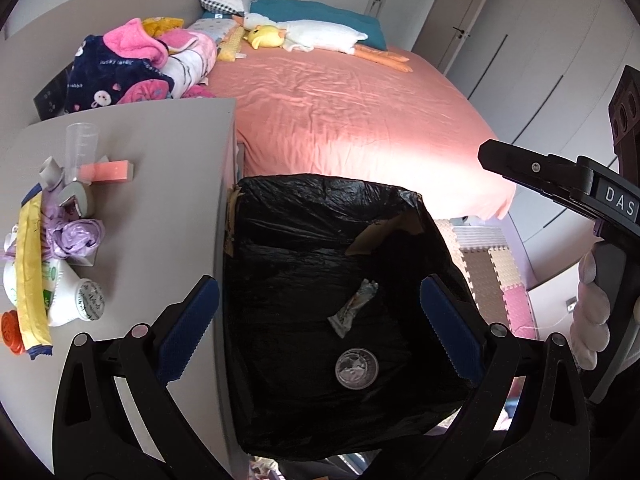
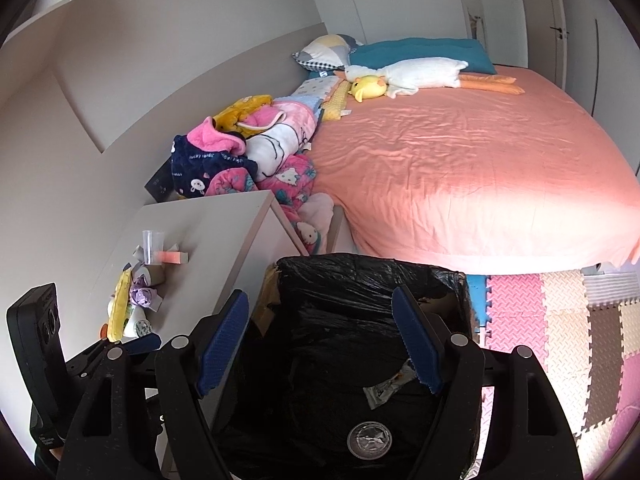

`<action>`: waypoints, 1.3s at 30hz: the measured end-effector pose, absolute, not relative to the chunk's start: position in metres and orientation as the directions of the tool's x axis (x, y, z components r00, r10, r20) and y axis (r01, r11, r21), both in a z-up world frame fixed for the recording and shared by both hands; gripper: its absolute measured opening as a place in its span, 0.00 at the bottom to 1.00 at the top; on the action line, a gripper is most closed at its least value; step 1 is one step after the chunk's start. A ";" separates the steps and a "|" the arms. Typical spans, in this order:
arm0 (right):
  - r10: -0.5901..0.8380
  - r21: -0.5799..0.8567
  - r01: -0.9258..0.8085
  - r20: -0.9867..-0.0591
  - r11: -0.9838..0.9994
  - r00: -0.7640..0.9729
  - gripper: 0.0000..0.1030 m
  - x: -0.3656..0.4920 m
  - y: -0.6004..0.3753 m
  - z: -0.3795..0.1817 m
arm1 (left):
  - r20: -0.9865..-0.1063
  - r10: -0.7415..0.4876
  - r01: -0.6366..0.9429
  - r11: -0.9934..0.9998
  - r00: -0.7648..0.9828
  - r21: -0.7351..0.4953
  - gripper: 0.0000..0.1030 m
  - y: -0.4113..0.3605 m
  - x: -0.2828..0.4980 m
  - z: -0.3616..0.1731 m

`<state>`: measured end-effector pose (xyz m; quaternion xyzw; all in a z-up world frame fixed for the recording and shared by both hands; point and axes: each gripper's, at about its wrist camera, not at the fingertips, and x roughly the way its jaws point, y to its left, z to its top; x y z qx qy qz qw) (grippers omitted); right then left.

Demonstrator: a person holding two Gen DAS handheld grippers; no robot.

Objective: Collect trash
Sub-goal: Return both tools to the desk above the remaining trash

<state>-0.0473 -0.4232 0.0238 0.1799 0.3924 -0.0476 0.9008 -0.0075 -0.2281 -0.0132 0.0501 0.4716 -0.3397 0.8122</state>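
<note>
A box lined with a black bag [image 1: 320, 208] stands on the floor between nightstand and bed. At its bottom lie a crumpled silver wrapper [image 1: 352, 314] and a round clear lid [image 1: 357, 368]. My left gripper [image 1: 318, 280] hangs open above the bag, nothing between its blue pads. My right gripper [image 2: 320, 292] is open over the same bag [image 2: 360, 280], above the wrapper [image 2: 386, 388] and lid [image 2: 369, 440], and holds nothing. On the nightstand [image 1: 168, 184] sit a yellow wrapper [image 1: 32, 272], a crumpled purple bag [image 1: 76, 232], a white bottle [image 1: 76, 300], a clear cup [image 1: 82, 148] and a pink box [image 1: 106, 171].
A bed with a pink sheet [image 1: 340, 112] fills the far side, with piled blankets [image 1: 132, 68] and plush toys [image 1: 312, 36]. Foam floor mats [image 2: 560, 320] lie right of the bag. A finger of the right gripper [image 1: 532, 168] and a gloved hand [image 1: 592, 300] show at the right edge.
</note>
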 end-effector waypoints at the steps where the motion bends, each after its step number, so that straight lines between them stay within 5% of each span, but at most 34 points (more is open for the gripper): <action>1: 0.060 0.286 0.221 -0.725 0.932 0.687 0.72 -0.046 -0.421 0.024 | -0.799 -0.503 0.592 0.769 0.328 -0.241 0.94 -0.225 -0.007 -0.013; 39: 0.303 0.265 -0.158 -0.710 0.951 0.636 0.72 0.023 -0.256 0.019 | -0.782 -0.287 0.208 0.957 0.553 -0.204 0.94 -0.051 -0.005 -0.025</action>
